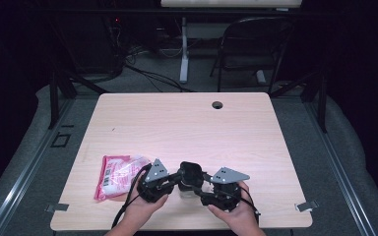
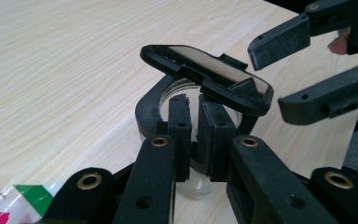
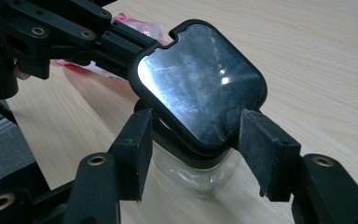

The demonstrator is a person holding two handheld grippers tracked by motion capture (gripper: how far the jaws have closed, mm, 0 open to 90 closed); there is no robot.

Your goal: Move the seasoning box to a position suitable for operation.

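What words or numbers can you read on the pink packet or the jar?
None can be read.
Pink and white packet: it has a white label with dark marks like a barcode, too small and blurred to read.
The same packet's corner in the left gripper view: green and pink print, no whole letters.
Glass jar and its black hinged lid: no writing, just glare and smudges.

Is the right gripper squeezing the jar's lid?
Apart. The right gripper view shows the right gripper open, with gaps between both pads and the lid.
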